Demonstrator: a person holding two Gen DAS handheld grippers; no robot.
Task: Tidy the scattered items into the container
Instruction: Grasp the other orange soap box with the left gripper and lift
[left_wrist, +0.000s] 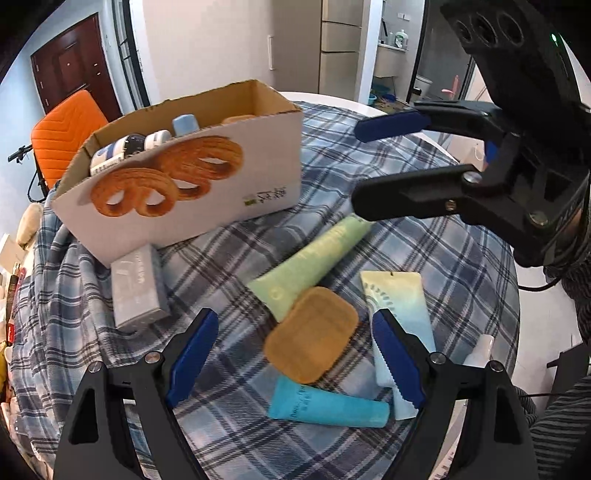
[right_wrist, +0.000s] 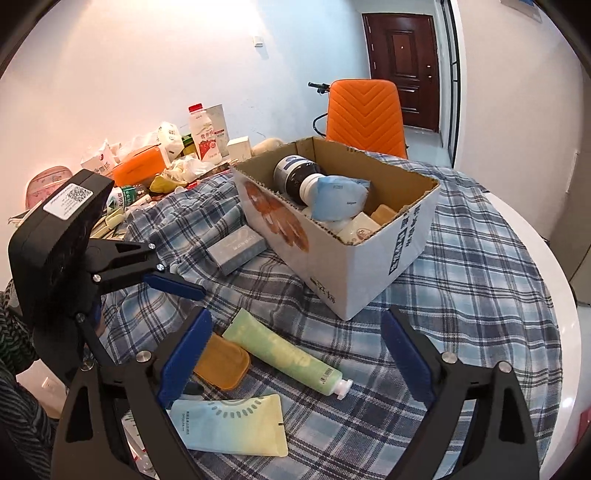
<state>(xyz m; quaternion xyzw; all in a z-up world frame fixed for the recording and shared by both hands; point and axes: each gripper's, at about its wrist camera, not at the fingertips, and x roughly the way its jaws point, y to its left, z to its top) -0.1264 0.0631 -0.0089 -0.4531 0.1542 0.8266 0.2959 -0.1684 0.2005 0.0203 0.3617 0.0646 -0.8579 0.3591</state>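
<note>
A cardboard box (left_wrist: 207, 184) (right_wrist: 354, 266) with a pretzel print stands on the plaid cloth and holds bottles and packets. In front of it lie a green tube (left_wrist: 310, 262) (right_wrist: 284, 354), an orange-brown case (left_wrist: 312, 334) (right_wrist: 223, 363), a pale yellow-blue tube (left_wrist: 400, 302) (right_wrist: 231, 424), a teal tube (left_wrist: 325, 404) and a grey carton (left_wrist: 136, 284) (right_wrist: 238, 249). My left gripper (left_wrist: 295, 362) is open above the orange-brown case. My right gripper (right_wrist: 299, 362) is open above the green tube; it also shows in the left wrist view (left_wrist: 373, 162).
An orange chair (left_wrist: 66, 129) (right_wrist: 365, 114) stands behind the table. Clutter of bottles, bags and cartons (right_wrist: 166, 155) fills the far left of the table. The white table edge (right_wrist: 569, 295) curves round on the right.
</note>
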